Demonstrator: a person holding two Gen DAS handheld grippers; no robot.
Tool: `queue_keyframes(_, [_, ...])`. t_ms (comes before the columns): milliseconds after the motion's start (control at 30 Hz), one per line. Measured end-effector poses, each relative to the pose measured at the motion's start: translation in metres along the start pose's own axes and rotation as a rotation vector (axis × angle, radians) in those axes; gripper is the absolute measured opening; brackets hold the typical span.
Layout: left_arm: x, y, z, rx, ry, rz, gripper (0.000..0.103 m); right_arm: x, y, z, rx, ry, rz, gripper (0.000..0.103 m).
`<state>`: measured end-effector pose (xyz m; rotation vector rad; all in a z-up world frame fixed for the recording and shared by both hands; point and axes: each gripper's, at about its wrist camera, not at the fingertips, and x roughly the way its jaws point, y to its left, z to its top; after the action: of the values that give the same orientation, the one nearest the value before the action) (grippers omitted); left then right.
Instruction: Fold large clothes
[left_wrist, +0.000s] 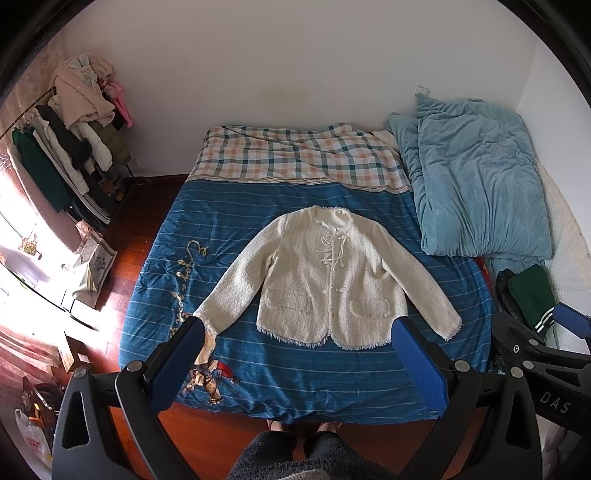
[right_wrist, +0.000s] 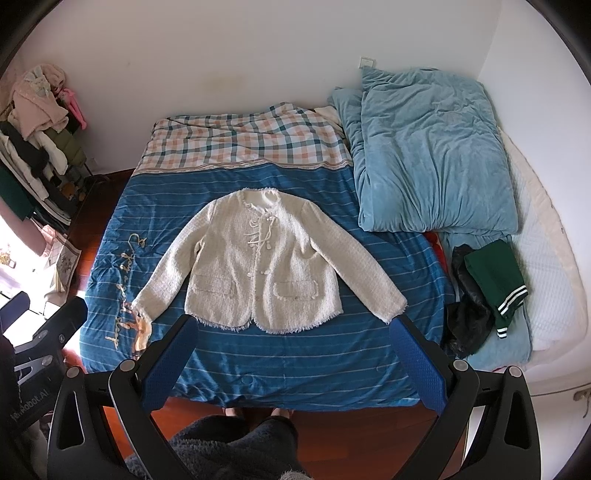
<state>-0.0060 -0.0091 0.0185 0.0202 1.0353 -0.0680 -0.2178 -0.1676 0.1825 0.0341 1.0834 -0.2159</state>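
Note:
A cream tweed jacket (left_wrist: 325, 280) lies flat, front up, sleeves spread, on the blue striped bedcover (left_wrist: 280, 362); it also shows in the right wrist view (right_wrist: 258, 266). My left gripper (left_wrist: 299, 332) is open and empty, held high above the near edge of the bed, below the jacket's hem. My right gripper (right_wrist: 293, 332) is open and empty at the same height, and shows at the right edge of the left wrist view (left_wrist: 535, 332). The left gripper appears at the left edge of the right wrist view (right_wrist: 44, 325).
A folded light blue quilt (right_wrist: 432, 155) lies at the right of the bed. Dark and green clothes (right_wrist: 484, 291) are piled near it. A plaid sheet (right_wrist: 243, 144) covers the far end. A clothes rack (left_wrist: 70, 155) stands at the left over the wooden floor (left_wrist: 133, 221).

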Motion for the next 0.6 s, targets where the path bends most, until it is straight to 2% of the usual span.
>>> queue_keyframes(600, [0.012, 0.008, 0.011, 0.012, 0.001, -0.022, 0.103, 0.005, 0.000, 0.000, 0.027, 0.013, -0.012, 0.103])
